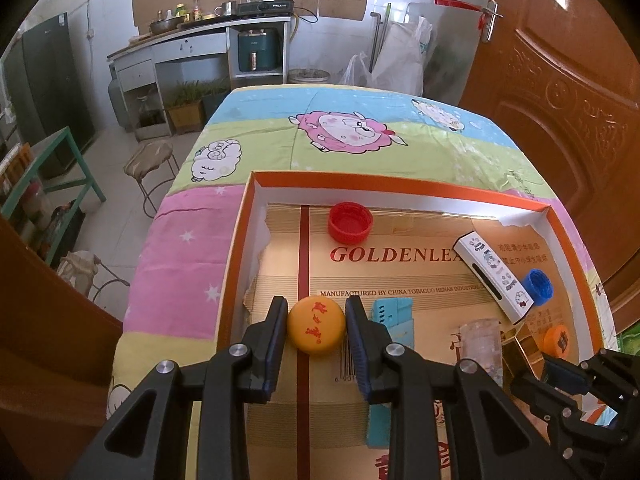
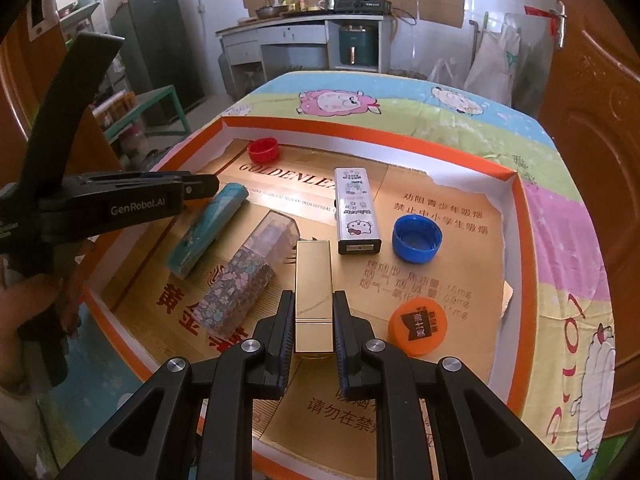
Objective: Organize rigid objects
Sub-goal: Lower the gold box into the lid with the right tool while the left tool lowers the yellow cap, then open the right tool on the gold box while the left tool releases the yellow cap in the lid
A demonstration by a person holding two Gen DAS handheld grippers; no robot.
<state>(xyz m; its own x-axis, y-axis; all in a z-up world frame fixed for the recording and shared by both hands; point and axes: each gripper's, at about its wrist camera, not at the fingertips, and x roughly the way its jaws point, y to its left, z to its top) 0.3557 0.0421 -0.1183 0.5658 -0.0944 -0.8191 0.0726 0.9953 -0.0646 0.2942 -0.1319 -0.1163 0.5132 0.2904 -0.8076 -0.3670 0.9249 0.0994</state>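
My left gripper (image 1: 316,312) is shut on a yellow-orange bottle cap (image 1: 316,330) over the left part of an orange-rimmed cardboard box (image 1: 400,184). My right gripper (image 2: 313,304) is shut on a gold rectangular case (image 2: 313,288) above the box floor. In the box lie a red cap (image 1: 350,222) (image 2: 262,149), a blue cap (image 2: 417,238) (image 1: 538,286), an orange cap (image 2: 418,325), a white Hello Kitty lighter (image 2: 356,210) (image 1: 496,276), a teal tube (image 2: 210,230) and a floral-patterned clear-capped bottle (image 2: 244,280).
The box sits on a table with a cartoon sheep cloth (image 1: 344,132). A brown door (image 1: 560,80) stands to the right. A stool (image 1: 150,160) and a green shelf (image 1: 52,168) stand left of the table. A kitchen counter (image 1: 200,36) is at the back.
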